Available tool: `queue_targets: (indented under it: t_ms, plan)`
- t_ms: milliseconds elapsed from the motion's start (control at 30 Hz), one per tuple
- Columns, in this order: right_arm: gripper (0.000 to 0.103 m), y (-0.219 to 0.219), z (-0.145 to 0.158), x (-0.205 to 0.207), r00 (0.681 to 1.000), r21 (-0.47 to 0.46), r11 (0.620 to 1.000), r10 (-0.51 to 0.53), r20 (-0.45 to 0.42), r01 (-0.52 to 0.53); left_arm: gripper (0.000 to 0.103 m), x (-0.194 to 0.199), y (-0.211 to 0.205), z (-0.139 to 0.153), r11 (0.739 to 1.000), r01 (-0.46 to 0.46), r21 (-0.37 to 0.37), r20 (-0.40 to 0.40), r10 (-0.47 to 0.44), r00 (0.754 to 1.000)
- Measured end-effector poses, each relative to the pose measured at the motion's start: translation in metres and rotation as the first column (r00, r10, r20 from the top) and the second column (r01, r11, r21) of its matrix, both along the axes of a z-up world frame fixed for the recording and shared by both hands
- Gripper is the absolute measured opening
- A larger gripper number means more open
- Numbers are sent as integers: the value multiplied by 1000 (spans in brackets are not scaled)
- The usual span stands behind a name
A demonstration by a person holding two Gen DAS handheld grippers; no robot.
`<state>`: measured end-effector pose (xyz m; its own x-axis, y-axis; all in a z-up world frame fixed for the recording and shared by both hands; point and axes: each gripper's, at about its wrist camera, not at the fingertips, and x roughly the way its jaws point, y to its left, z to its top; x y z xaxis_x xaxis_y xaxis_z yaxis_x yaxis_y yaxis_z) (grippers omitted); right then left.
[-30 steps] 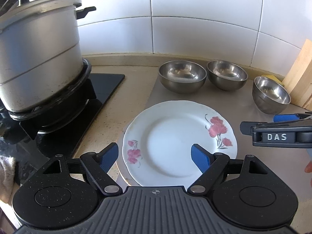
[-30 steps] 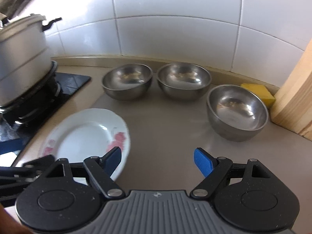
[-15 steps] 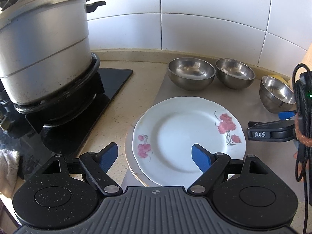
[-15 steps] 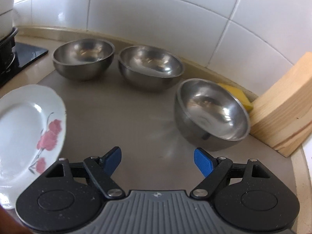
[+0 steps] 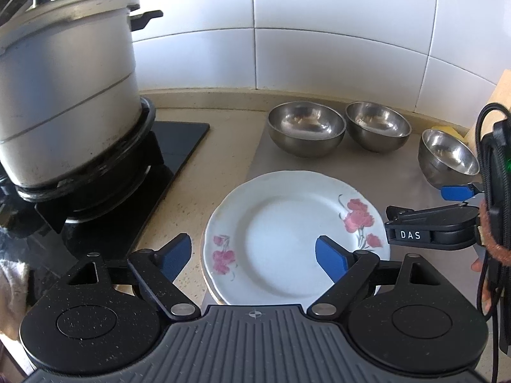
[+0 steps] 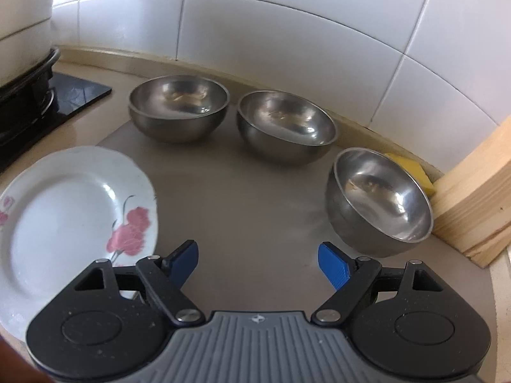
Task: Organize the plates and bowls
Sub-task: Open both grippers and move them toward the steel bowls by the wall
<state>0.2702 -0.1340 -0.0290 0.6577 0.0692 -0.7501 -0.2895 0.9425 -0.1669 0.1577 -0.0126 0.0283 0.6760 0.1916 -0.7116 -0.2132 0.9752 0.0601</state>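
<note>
A white plate with pink flowers lies on top of another plate on the counter; it also shows in the right wrist view. Three steel bowls stand behind it: left bowl, middle bowl, right bowl, which tilts toward me. My left gripper is open and empty over the plate's near edge. My right gripper is open and empty over the grey mat, between the plate and the right bowl; it shows from the side in the left wrist view.
A large metal pot sits on a black stove at the left. A wooden block and a yellow sponge stand at the right. White tiled wall runs behind the bowls.
My left gripper has drawn back and leftward from the plate, still open. My right gripper has swung right, toward the right bowl, and pulled back slightly; it stays open.
</note>
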Motion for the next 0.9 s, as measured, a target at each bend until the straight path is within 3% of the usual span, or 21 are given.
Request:
queue_targets:
  t_ms: [467,900]
  plan:
    - [61,-24,22,-7,1000,124,992,2,10,-3,86,15,-25,9,998,45,38,14,-46,999]
    - [65,-59,43,-10,999,171,985,1,54,-10,90,34,-62,13,994,80,72,16,-81,997]
